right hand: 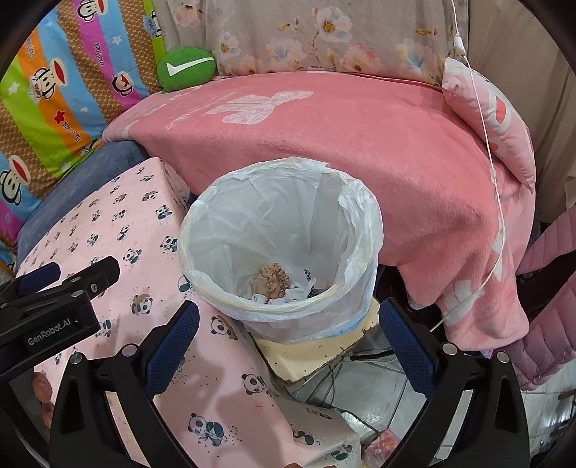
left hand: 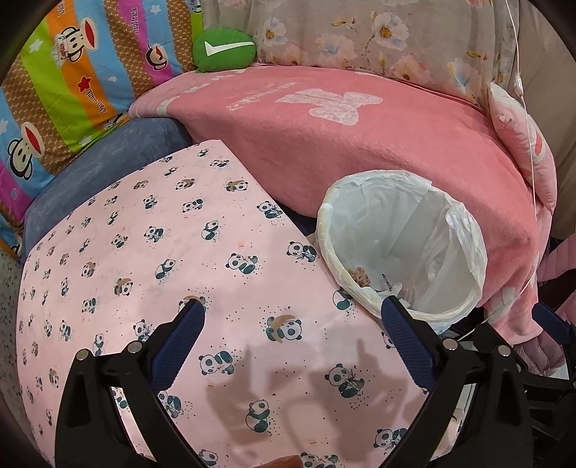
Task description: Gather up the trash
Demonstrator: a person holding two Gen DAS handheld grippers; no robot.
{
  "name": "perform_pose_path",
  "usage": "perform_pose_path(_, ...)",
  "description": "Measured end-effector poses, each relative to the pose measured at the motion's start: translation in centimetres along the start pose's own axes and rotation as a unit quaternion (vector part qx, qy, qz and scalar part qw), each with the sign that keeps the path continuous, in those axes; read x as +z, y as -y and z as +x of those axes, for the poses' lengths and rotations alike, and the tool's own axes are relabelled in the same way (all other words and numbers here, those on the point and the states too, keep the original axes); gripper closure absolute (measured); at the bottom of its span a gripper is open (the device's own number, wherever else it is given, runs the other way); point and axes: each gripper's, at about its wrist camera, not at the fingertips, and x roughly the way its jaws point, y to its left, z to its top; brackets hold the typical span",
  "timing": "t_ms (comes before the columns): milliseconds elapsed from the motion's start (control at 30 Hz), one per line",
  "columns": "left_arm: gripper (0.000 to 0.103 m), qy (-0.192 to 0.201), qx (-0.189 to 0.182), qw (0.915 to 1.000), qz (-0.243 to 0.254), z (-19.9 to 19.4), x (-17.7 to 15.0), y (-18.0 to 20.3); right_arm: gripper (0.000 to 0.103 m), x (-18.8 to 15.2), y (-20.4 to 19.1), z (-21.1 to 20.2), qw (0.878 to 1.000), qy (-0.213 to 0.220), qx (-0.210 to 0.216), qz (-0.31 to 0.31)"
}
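A round trash bin lined with a white plastic bag [right hand: 345, 230] stands beside the pink panda-print table [right hand: 136, 230], on a cream block [right hand: 316, 352]. Inside lie a brown scaly lump [right hand: 274, 279] and white crumpled scraps [right hand: 298, 292]. The bin also shows in the left wrist view [left hand: 432, 223]. My right gripper [right hand: 288, 320] is open and empty, just in front of the bin. My left gripper [left hand: 293, 311] is open and empty above the panda cloth [left hand: 144, 252], left of the bin. Its body shows in the right wrist view [right hand: 54, 306].
A sofa with a pink blanket [right hand: 342, 136] lies behind the bin. A green cushion [right hand: 185, 68], a striped cartoon quilt [right hand: 54, 90] and a floral cover [right hand: 324, 32] sit at the back. A pink pillow [right hand: 493, 118] and pink jacket [right hand: 547, 288] are right. Cables [right hand: 342, 381] run under the bin.
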Motion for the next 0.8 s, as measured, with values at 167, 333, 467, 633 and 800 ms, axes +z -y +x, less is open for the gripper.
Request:
perform_pose_path(167, 0.007, -0.003, -0.008, 1.0000, -0.002, 0.0, -0.2, 0.3, 0.004, -0.1, 0.2, 0.2, 1.000, -0.002, -0.003, 0.002)
perform_pose_path(333, 0.007, -0.013, -0.022, 0.9996, -0.012, 0.2, -0.4, 0.3, 0.004, 0.0, 0.6, 0.2, 1.000, -0.004, -0.005, 0.006)
perform_pose_path(467, 0.007, -0.021, -0.020, 0.9994, -0.017, 0.5, -0.5, 0.3, 0.004, -0.1, 0.6, 0.3, 1.000, -0.006, -0.006, 0.007)
perform_pose_path(633, 0.007, -0.025, -0.017, 0.9994, -0.014, 0.6, -0.6, 0.3, 0.004, 0.0, 1.2, 0.5, 1.000, -0.006, -0.008, 0.012)
perform_pose_path(800, 0.007, -0.025, -0.015, 0.9995, -0.012, 0.6, -0.6, 0.4, 0.004, -0.1, 1.3, 0.6, 1.000, -0.006, -0.007, 0.012)
